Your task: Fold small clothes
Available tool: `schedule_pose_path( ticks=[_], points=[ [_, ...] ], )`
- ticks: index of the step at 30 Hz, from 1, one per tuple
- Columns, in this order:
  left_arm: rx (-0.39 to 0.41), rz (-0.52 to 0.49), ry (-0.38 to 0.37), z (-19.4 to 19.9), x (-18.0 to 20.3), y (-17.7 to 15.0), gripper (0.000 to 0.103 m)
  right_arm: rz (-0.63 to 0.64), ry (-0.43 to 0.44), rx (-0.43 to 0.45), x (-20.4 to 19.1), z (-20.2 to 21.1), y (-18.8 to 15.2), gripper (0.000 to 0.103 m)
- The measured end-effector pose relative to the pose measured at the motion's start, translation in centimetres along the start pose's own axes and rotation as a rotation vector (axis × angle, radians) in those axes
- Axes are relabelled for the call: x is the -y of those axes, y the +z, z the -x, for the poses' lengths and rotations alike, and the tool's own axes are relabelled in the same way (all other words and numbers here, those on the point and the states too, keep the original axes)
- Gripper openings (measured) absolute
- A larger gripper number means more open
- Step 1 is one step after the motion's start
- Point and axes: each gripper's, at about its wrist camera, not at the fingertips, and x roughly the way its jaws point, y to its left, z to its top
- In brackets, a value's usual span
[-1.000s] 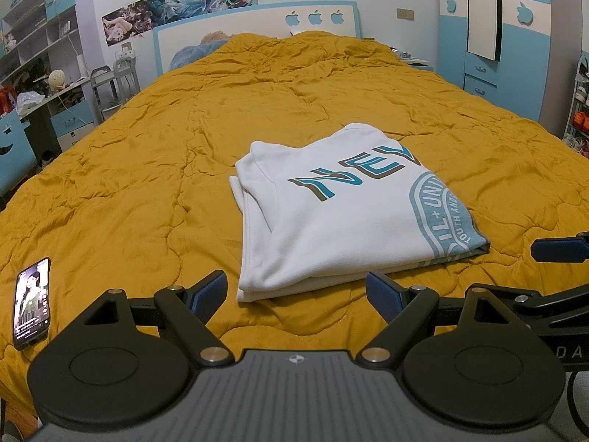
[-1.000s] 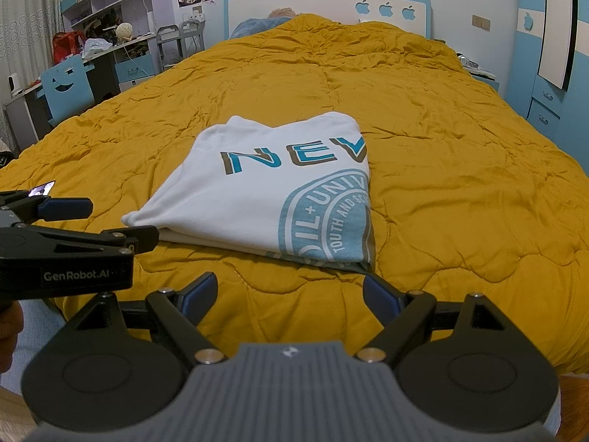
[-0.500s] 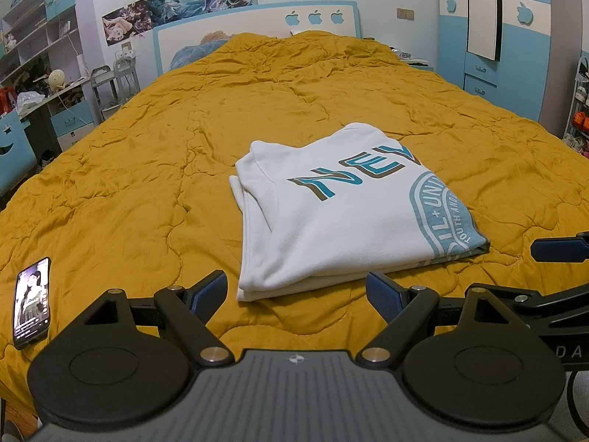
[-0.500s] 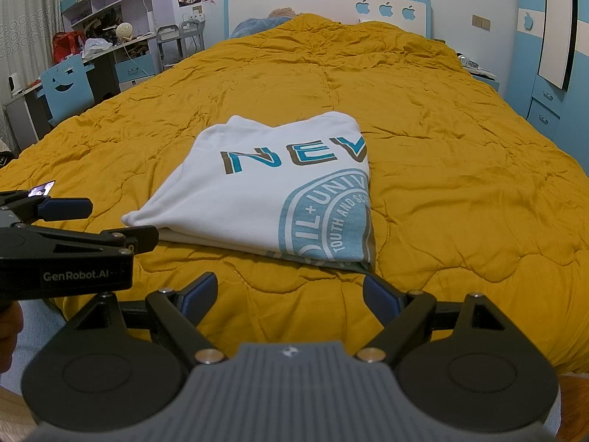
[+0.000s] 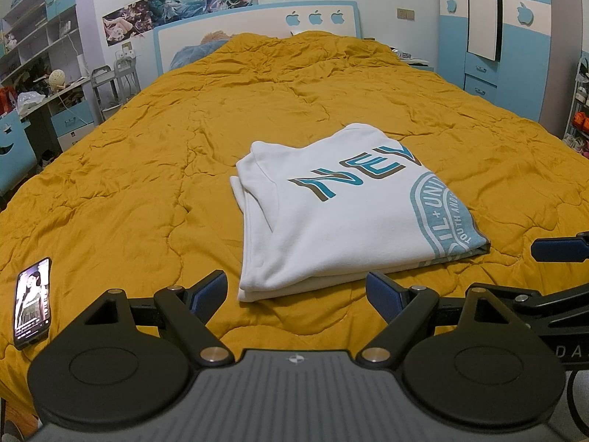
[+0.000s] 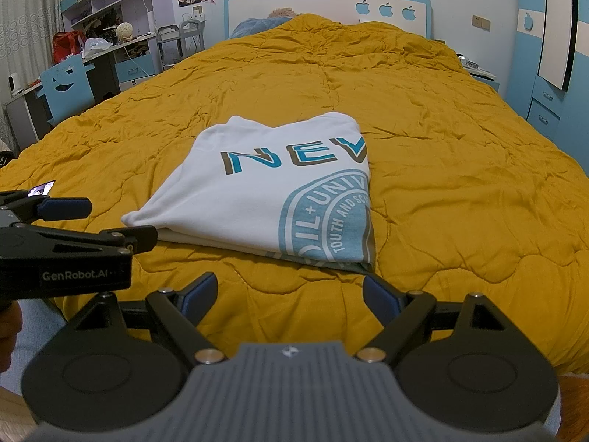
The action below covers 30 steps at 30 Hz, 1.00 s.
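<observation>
A folded white shirt [image 5: 342, 217] lies on the orange quilt [image 5: 147, 169] near the bed's foot edge, a phone [image 5: 32, 296] at the left corner; the left hand-held gripper [image 5: 296, 291] and right hand-held gripper [image 6: 289, 294] hover spread and empty just short of it; soft, light, limp cloth, likely best pinched at the stacked near corners, through all layers.

Your folded shirt [image 5: 331, 221] is soft matt white cloth with flat printed lettering. The bed's quilt [image 5: 147, 169] is crinkled, stitched mustard fabric. Your left tongs [image 5: 296, 291] are matt black plastic with shiny metal pins; the phone [image 5: 32, 296] screen looks glossy.
</observation>
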Motion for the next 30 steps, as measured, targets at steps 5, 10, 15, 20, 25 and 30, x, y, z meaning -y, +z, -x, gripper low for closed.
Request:
schedule_pose_path(
  ticks=[5,10,15,20,25,30],
  points=[
    [-0.001,0.001,0.0,0.02,0.02,0.02,0.099,0.0,0.0,0.0,0.0,0.0,0.0,0.082],
    [0.0,0.002,-0.002,0.0,-0.01,-0.02,0.099,0.001,0.0,0.0,0.0,0.0,0.0,0.082],
    [-0.001,0.002,-0.003,-0.18,-0.03,-0.21,0.099,0.001,0.0,0.0,0.0,-0.01,0.0,0.082],
    [-0.001,0.002,-0.004,-0.29,-0.04,-0.36,0.099,0.0,-0.001,0.001,-0.02,0.0,0.0,0.082],
    [0.001,0.004,-0.011,-0.18,-0.17,-0.32,0.099,0.0,0.0,0.0,-0.02,-0.04,-0.01,0.082],
    [0.011,0.004,-0.028,0.11,-0.25,-0.2,0.099,0.001,0.0,0.0,-0.02,-0.01,0.0,0.082]
  ],
)
